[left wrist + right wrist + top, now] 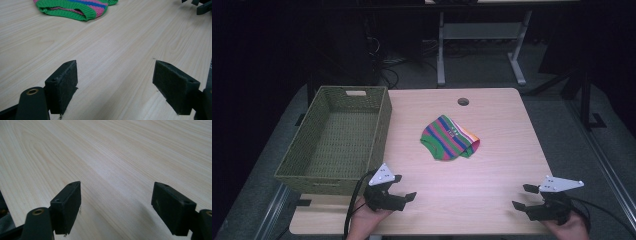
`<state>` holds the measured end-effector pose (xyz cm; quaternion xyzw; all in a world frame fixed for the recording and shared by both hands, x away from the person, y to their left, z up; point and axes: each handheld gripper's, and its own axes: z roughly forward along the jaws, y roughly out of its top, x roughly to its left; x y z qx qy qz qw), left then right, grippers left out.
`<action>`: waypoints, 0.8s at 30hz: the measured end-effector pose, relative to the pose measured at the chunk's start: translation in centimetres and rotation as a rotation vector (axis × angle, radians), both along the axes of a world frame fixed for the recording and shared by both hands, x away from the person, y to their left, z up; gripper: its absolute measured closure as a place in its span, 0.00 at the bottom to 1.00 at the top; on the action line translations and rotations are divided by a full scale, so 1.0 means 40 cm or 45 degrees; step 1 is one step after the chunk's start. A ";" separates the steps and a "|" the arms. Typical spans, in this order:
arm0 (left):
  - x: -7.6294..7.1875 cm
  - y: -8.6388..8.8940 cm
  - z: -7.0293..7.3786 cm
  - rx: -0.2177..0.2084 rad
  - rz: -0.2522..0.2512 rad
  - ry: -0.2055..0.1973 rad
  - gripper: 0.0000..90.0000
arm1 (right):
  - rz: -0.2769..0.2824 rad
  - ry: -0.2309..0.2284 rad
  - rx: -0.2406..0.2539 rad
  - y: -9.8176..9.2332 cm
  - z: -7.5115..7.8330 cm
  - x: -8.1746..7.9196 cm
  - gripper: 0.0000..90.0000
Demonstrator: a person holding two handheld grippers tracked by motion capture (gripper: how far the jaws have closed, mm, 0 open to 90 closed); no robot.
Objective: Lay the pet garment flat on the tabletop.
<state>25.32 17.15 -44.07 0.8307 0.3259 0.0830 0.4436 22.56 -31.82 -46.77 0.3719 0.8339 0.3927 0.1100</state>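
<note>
My fingers stand wide apart on both sides, with nothing between them: the left gripper point(404, 187) and the right gripper point(523, 196) hover low over the near edge of the table point(492, 165), one toward each near corner, each set of pads point(65, 82) facing bare wood.

Beyond them, well apart from both, the striped sock point(450, 138) lies flat near the middle of the table, a little toward the far edge. From the left gripper view its green ribbed cuff point(75, 13) shows at the top, open toward me.

It looks like light, soft knit that will sag and fold when lifted rather than hold its shape, and it should not slip. I judge the best hold to be a pinch on the thick cuff or on a doubled edge, where the pads get real bulk.

The sock is folded over itself, its long axis running slantwise from the far left toward the near right, with the orange-edged end toward the table's right edge.

The woven basket point(382, 120) sits at the left edge, open on top.
</note>
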 end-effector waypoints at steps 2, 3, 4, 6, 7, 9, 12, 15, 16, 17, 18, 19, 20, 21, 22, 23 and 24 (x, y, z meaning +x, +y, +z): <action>0.004 0.000 -0.001 -0.009 -0.005 0.004 0.21 | 0.001 0.004 -0.001 -0.001 -0.002 0.001 0.26; 0.004 0.000 -0.001 -0.009 -0.005 0.004 0.21 | 0.001 0.004 -0.001 -0.001 -0.002 0.001 0.26; 0.005 -0.001 -0.002 -0.009 -0.011 0.008 0.20 | 0.000 0.002 -0.002 -0.002 0.000 -0.001 0.26; 0.002 0.000 -0.002 -0.009 -0.011 0.004 0.20 | -0.001 0.001 -0.001 0.000 0.001 -0.002 0.26; 0.002 0.000 -0.002 -0.005 -0.014 0.005 0.20 | 0.003 0.002 -0.004 0.002 0.003 -0.002 0.26; 0.001 0.001 0.001 -0.008 -0.014 0.000 0.20 | 0.002 -0.003 -0.002 0.006 0.005 -0.003 0.25; 0.000 0.004 0.002 -0.011 -0.012 -0.009 0.20 | 0.007 -0.006 0.004 0.012 0.009 -0.003 0.25; -0.001 0.005 0.002 -0.008 -0.012 -0.008 0.20 | 0.014 -0.008 0.005 0.020 0.009 -0.004 0.25; -0.001 0.005 0.003 -0.008 -0.012 -0.010 0.20 | 0.017 -0.007 0.003 0.021 0.010 -0.004 0.25; -0.001 0.005 0.003 -0.009 -0.011 -0.010 0.20 | 0.018 -0.010 0.003 0.023 0.010 -0.004 0.25; -0.001 0.005 0.002 -0.011 -0.010 -0.010 0.20 | 0.024 -0.009 0.005 0.026 0.012 -0.003 0.25; 0.001 0.003 0.001 -0.014 -0.011 -0.005 0.20 | 0.025 -0.013 0.008 0.027 0.013 -0.002 0.25; 0.001 0.002 0.001 -0.010 -0.011 -0.003 0.20 | 0.030 -0.023 0.011 0.030 0.018 -0.002 0.25; 0.001 0.002 0.001 -0.010 -0.011 -0.003 0.20 | 0.036 -0.028 0.017 0.032 0.021 -0.002 0.25; 0.002 0.000 -0.001 -0.006 -0.014 -0.001 0.20 | 0.038 -0.030 0.016 0.034 0.025 -0.001 0.24; 0.003 -0.001 -0.001 -0.006 -0.017 0.000 0.20 | 0.038 -0.029 0.027 0.037 0.028 0.000 0.24; 0.003 -0.001 -0.001 -0.006 -0.017 0.000 0.20 | 0.047 -0.029 0.026 0.040 0.031 0.003 0.24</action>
